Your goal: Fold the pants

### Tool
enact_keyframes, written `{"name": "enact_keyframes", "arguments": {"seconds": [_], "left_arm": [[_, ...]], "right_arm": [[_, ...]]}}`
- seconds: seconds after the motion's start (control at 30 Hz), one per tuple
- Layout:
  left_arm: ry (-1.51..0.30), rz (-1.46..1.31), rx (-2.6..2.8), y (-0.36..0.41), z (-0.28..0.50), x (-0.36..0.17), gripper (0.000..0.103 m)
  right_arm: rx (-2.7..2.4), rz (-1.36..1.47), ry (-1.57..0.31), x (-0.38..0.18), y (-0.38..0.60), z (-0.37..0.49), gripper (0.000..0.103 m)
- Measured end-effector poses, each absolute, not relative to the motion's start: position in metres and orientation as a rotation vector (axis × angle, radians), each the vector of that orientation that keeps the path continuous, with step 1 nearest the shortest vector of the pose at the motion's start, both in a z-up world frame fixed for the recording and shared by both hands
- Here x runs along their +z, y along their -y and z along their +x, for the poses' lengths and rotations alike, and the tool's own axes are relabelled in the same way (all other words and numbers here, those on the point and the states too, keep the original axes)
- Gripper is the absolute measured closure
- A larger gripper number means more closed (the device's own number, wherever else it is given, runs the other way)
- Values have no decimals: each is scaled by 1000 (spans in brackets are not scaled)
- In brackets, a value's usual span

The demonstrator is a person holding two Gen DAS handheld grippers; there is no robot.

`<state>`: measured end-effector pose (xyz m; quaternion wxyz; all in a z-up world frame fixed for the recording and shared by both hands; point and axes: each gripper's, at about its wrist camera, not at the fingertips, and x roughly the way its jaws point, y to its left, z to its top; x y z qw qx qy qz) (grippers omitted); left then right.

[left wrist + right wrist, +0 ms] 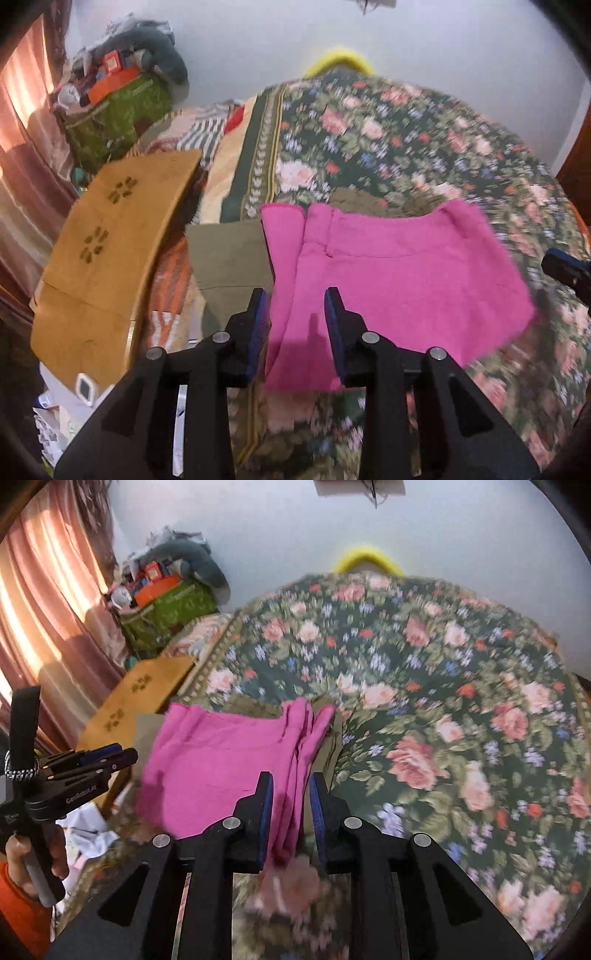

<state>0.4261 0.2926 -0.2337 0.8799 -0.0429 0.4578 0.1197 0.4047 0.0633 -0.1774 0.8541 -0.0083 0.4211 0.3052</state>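
Folded pink pants [388, 280] lie on the floral bedspread [406, 140], partly over an olive-green garment [229, 254]. My left gripper [297, 302] is open above the left near edge of the pants and holds nothing. In the right wrist view the pants [221, 760] lie left of centre on the bedspread [443, 701]. My right gripper [291, 786] is open over their layered right edge, with the cloth showing between the fingers. The left gripper [114, 757] shows at the left of that view. The right gripper's tip [565, 269] shows at the right edge of the left wrist view.
A wooden lap table [107, 258] stands left of the bed. A green bag [118, 110] piled with clutter sits by the curtain [48, 627]. Papers [62, 406] lie on the floor. A yellow item [365, 557] is at the bed's far end.
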Motion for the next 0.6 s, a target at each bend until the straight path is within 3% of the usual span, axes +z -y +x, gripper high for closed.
{"name": "enact_keyframes", "arguments": {"seconds": [0.6], "left_arm": [[-430, -39, 149, -176, 184, 5, 71]], "right_arm": [[778, 39, -303, 35, 34, 185, 85]]}}
